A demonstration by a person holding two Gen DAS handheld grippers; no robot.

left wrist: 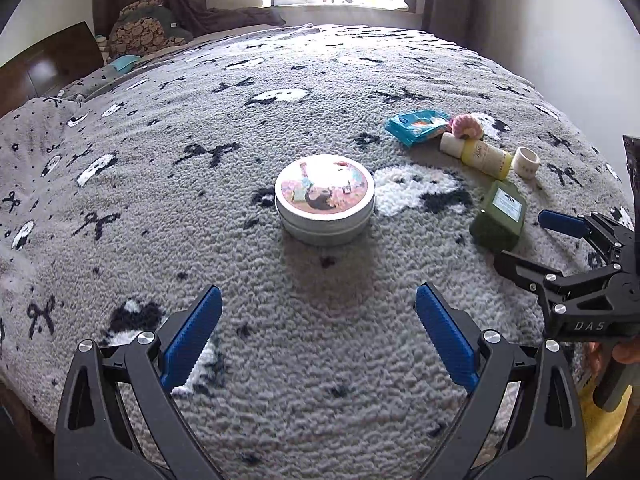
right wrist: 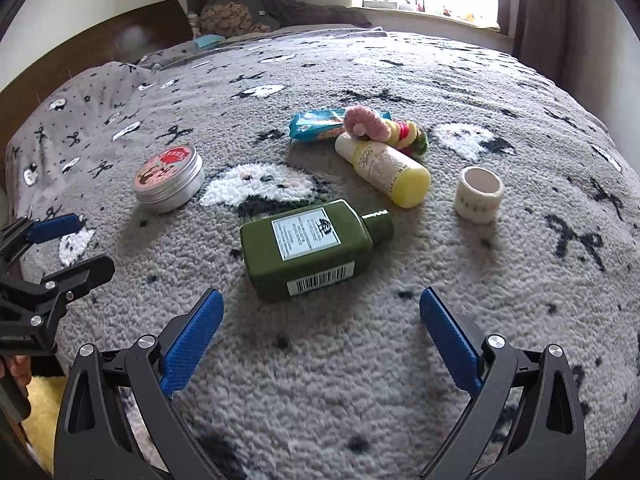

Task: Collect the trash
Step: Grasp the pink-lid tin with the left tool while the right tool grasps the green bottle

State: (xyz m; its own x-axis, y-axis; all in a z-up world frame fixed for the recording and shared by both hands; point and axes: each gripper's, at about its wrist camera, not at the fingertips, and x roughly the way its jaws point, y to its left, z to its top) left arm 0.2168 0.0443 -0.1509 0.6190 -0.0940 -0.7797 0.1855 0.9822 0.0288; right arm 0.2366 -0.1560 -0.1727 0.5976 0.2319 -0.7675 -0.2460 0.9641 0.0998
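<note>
Left wrist view. The left gripper (left wrist: 318, 312) is hovering above a grey patterned blanket (left wrist: 160, 128) with its blue-padded jaws standing wide apart and holding nothing. A round tin (left wrist: 325, 199) with a printed lid is lying straight ahead of the jaws, well apart from them. To the right, a cluster of items is resting on the blanket: a blue snack wrapper (left wrist: 416, 126), a pink hair tie (left wrist: 466, 126) just beside it, a yellow bottle (left wrist: 478, 154) lying on its side, a white tape roll (left wrist: 526, 162) and a green bottle (left wrist: 498, 218) nearest the right gripper (left wrist: 532, 240), which is entering from the right edge with its jaws spread.

Right wrist view. The right gripper (right wrist: 322, 308) is hanging over the blanket (right wrist: 480, 320), jaws spread and empty. The green bottle (right wrist: 310, 250) is lying label-up just ahead of the fingertips. Beyond it, the yellow bottle (right wrist: 386, 168) is touching the hair tie (right wrist: 366, 126) and the snack wrapper (right wrist: 320, 124). The tape roll (right wrist: 479, 194) is standing to the right, the tin (right wrist: 169, 179) to the left. The left gripper (right wrist: 68, 242) is showing at the left edge, jaws parted.
</note>
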